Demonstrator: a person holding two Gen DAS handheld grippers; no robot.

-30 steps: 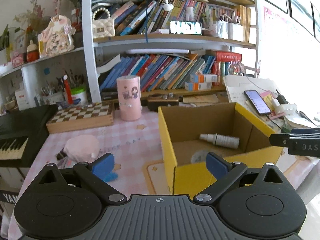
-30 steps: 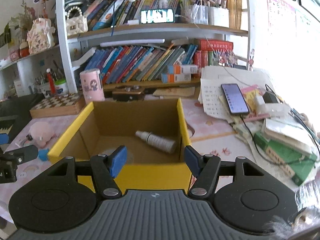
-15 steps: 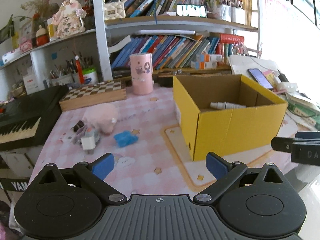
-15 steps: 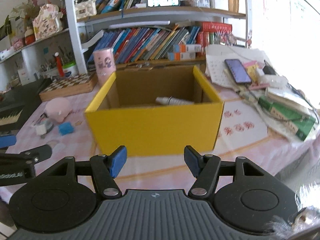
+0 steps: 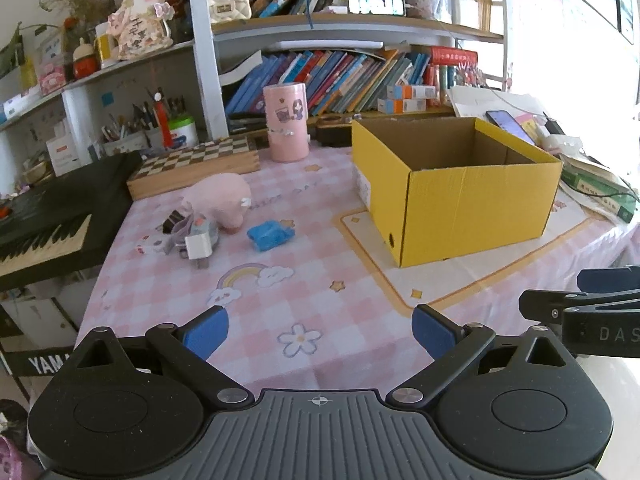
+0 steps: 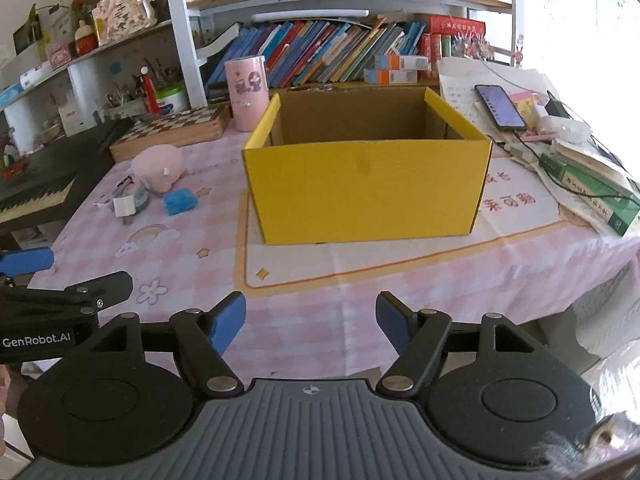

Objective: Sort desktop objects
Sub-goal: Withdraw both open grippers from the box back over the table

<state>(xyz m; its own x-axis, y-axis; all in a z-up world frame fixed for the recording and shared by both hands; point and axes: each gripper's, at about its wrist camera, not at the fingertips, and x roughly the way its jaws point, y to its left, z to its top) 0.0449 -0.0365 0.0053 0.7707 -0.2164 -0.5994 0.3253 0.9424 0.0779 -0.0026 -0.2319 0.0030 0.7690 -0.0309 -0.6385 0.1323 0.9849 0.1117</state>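
Both tongs (image 5: 320, 330) (image 6: 310, 320) have pulled back from the yellow cardboard box (image 5: 472, 196), wide and empty; next grab's probably the blue cloth (image 5: 270, 235).

Both tongs have drawn back from the yellow box (image 6: 366, 188), apparently lower.

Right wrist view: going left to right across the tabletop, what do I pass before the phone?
White charger cube → pink plush pig → blue cloth → pink cylinder tin → yellow box → phone.
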